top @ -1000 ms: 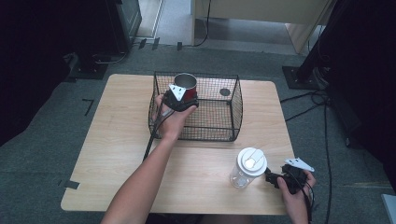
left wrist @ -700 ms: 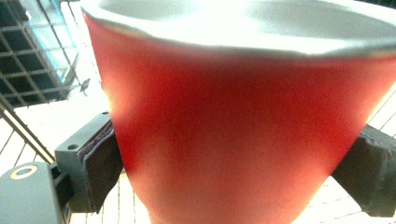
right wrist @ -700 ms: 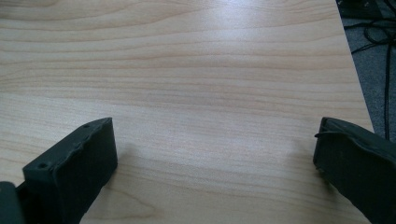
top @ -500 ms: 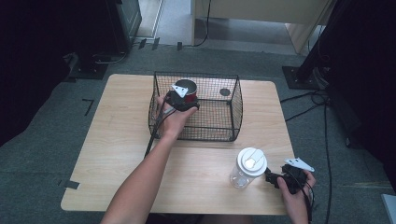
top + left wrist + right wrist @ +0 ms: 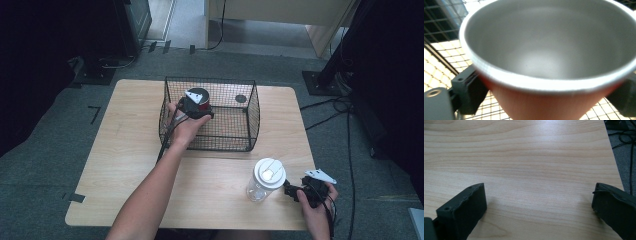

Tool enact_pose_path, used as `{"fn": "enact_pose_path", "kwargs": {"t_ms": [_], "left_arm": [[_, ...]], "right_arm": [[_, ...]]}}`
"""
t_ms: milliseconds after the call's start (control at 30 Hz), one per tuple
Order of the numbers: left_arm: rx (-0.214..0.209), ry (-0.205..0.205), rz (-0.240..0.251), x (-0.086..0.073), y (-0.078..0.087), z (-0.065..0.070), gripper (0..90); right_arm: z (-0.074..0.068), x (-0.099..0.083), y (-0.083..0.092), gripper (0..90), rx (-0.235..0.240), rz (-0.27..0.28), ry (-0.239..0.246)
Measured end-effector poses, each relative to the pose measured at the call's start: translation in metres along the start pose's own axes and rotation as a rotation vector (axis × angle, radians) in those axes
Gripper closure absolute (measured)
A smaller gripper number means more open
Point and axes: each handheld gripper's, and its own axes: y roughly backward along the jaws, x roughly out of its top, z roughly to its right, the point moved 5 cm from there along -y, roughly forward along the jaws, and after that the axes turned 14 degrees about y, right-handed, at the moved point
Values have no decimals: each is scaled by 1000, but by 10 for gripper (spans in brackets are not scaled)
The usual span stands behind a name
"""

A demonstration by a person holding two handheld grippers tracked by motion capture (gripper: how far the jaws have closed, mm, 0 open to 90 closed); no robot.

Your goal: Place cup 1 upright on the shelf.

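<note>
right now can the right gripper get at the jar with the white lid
Probably yes. The right gripper sits on the table just beside the clear jar with the white lid, jaws spread wide in the right gripper view, with nothing between them. It would need to turn or lift slightly to close around the jar.

No readable text, label, brand, number or sign was found on anything in the three views: none on the metal cup (image 5: 549, 50), the lidded jar (image 5: 265, 179), the wire basket (image 5: 252, 107) or the bench (image 5: 125, 150).
</note>
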Motion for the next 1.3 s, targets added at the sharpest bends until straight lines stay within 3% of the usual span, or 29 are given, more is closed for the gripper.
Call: {"fn": "enact_pose_path", "kwargs": {"t_ms": [267,533,867,1100,1300], "left_arm": [[37,-8,33,3,4,-1,0],[41,-29,77,6,9,-5,0],[-14,-45,147,9,18,-5,0],[-29,-81,170,11,22,-8,0],[-38,-76,190,12,26,-7,0]], "right_arm": [[0,0,0,0,0,-1,-2],[0,0,0,0,0,0,0],[0,0,0,0,0,0,0],[0,0,0,0,0,0,0],[0,0,0,0,0,-1,-2]]}}
